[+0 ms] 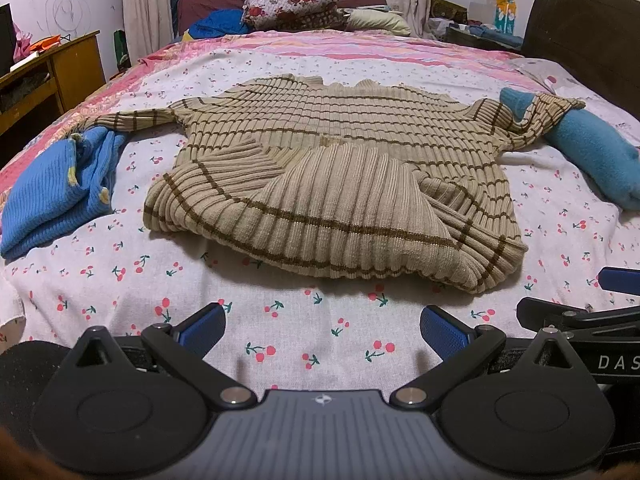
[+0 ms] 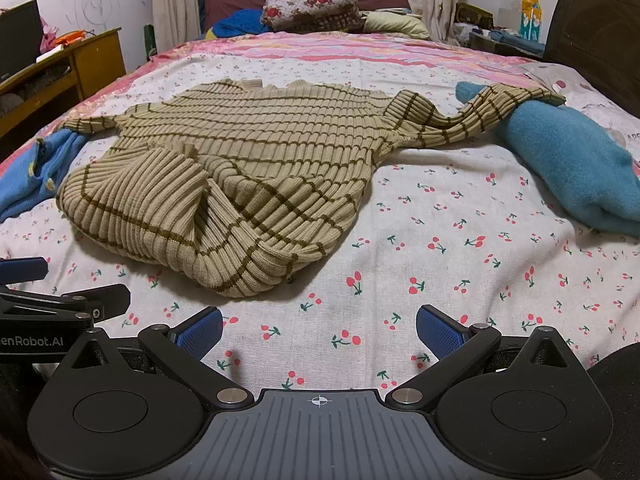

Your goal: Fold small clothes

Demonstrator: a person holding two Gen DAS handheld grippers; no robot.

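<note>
A beige ribbed sweater with brown stripes [image 1: 340,168] lies spread on the bed, its hem bunched toward me; it also shows in the right wrist view [image 2: 248,168]. Its right sleeve drapes over a teal fleece garment [image 1: 592,152] [image 2: 568,156]. Its left sleeve reaches a blue knit garment [image 1: 56,188] [image 2: 36,176]. My left gripper [image 1: 322,330] is open and empty, just short of the hem. My right gripper [image 2: 318,328] is open and empty, over bare sheet to the right of the hem. Each gripper shows at the edge of the other's view.
The cherry-print sheet [image 1: 280,332] covers the bed [image 2: 440,280]. Folded quilts and pillows [image 1: 292,4] are piled at the far end. A wooden desk [image 1: 52,72] stands at left, a dark headboard [image 1: 588,36] at right.
</note>
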